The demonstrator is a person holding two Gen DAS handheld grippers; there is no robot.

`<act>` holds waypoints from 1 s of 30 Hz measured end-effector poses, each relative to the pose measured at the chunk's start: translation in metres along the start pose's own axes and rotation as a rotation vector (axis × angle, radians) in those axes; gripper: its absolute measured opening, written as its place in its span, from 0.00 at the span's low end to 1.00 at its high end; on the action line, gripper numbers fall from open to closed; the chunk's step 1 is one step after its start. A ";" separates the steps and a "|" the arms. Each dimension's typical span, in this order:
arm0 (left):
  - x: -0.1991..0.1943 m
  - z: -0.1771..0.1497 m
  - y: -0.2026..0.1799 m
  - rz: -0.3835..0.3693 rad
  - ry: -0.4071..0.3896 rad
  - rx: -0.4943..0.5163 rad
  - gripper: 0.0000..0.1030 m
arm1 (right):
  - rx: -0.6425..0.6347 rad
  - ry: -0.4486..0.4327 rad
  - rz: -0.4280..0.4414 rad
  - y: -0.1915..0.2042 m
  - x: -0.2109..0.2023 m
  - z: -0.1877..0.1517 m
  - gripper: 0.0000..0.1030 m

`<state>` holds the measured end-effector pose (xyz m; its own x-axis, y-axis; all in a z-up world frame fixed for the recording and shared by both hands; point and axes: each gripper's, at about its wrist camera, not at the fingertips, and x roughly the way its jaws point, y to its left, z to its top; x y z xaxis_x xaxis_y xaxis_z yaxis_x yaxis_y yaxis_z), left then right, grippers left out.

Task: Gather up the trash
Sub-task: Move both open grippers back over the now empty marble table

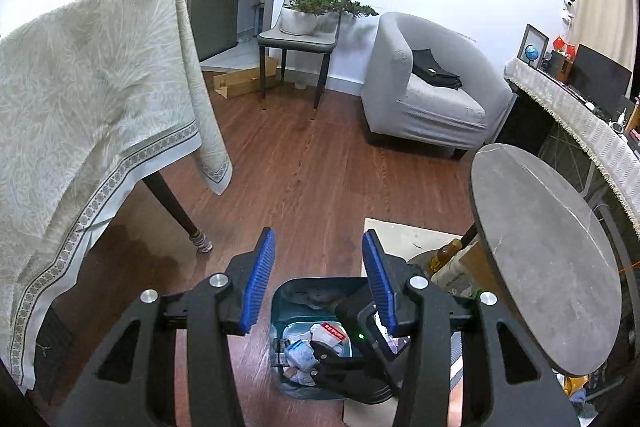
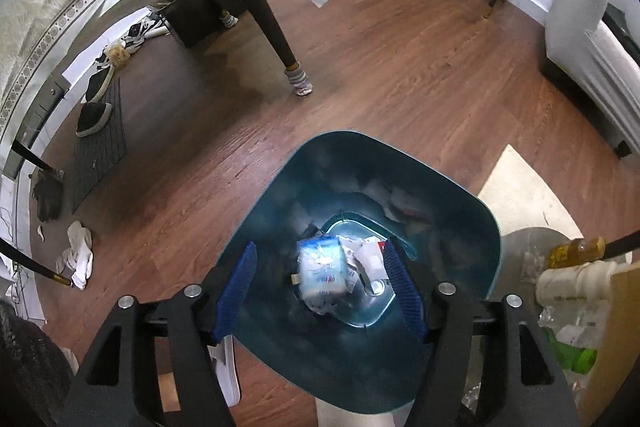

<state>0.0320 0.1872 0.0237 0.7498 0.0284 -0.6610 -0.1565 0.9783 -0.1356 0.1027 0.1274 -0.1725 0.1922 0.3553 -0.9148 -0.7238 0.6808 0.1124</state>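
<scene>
Landmark: teal trash bin (image 2: 472, 211) on wood floor.

Left of bin – draped table (image 1: 88, 99), its sock-covered leg (image 2: 298, 83).

Left gripper (image 1: 318, 283) above bin, jaws wide apart, empty.

Right gripper (image 2: 320, 291) over bin mouth, jaws spread, holding nothing.

Inside bin, at bottom – blue-white packet (image 2: 322, 273), long axis running away from camera, print too blurred to read; beside it red-labelled wrapper (image 1: 332, 331), writing illegible.

Right of bin – round grey table (image 1: 548, 267).
</scene>
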 end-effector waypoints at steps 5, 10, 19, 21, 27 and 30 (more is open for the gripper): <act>-0.003 0.006 -0.012 -0.015 -0.013 0.002 0.48 | 0.018 -0.055 0.007 -0.008 -0.026 -0.002 0.65; -0.015 0.012 -0.026 -0.008 -0.047 0.016 0.51 | 0.021 -0.164 0.014 -0.013 -0.074 0.000 0.65; -0.036 0.021 -0.042 0.063 -0.119 0.080 0.69 | 0.030 -0.347 0.001 -0.023 -0.155 -0.003 0.66; -0.039 0.021 -0.044 0.062 -0.125 0.077 0.74 | 0.049 -0.384 -0.024 -0.030 -0.175 -0.005 0.67; -0.048 0.006 -0.060 0.026 -0.129 0.096 0.91 | 0.115 -0.495 -0.095 -0.064 -0.231 -0.025 0.76; -0.051 -0.005 -0.074 0.063 -0.138 0.143 0.92 | 0.130 -0.543 -0.150 -0.080 -0.257 -0.042 0.82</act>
<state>0.0018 0.1127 0.0641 0.8239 0.1083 -0.5563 -0.1200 0.9927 0.0155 0.0837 -0.0455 0.0378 0.6242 0.5031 -0.5977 -0.5815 0.8101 0.0746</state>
